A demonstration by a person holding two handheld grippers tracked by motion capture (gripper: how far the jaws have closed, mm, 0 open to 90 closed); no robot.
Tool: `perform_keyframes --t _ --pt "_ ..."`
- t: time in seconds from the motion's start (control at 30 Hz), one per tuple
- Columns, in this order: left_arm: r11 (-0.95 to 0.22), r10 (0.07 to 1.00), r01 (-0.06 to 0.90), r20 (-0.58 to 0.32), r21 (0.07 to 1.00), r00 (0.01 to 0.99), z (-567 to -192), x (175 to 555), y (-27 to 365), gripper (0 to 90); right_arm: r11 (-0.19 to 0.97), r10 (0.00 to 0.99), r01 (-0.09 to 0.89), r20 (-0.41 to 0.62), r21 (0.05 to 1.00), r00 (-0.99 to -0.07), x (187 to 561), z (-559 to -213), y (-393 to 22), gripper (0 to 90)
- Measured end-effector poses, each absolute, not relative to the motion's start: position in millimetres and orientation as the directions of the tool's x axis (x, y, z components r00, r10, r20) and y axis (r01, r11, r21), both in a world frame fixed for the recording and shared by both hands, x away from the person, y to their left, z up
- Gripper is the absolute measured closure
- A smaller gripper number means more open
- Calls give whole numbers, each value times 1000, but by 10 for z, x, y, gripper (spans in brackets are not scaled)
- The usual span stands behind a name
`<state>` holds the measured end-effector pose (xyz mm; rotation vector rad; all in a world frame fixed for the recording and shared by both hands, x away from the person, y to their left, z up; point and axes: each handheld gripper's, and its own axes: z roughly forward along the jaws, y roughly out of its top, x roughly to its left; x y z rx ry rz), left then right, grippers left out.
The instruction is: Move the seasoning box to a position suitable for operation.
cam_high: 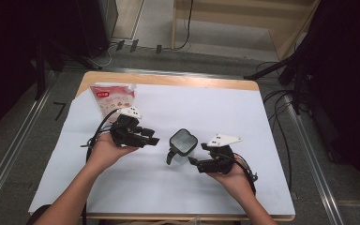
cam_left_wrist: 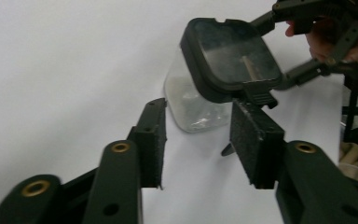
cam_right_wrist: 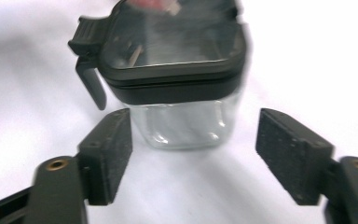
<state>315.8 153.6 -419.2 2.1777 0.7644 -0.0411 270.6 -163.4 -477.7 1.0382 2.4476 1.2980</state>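
While lidded, clear jar (cam_high: 183, 146) upright

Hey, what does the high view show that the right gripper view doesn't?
High view: the wooden-edged table under a white sheet, a red and white pouch at its far left, both forearms, the left gripper, and the floor with cables beyond.

Right gripper view: the jar's clear glass body close up, and the right gripper with its jaws open wide, apart from the glass on either side.

Both: the glass jar with its black lid and latch, standing on the white sheet.
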Motion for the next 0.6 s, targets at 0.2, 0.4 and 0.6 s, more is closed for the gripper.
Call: perform_keyframes --t 0.2,0.4,0.6 --pt "-496 479 569 -340 656 809 -4170 3135 1519 766 295 678 542 227 787 -699 2668 -4668 -1854 530" --pt "-512 449 529 -315 677 836 -4188 3124 1474 900 318 658 553 241 770 -713 2646 -4647 -1855 734" --pt "-513 438 554 -355 655 826 -4371 3169 1414 900 354 639 526 211 774 -740 2653 -4663 -1773 900"
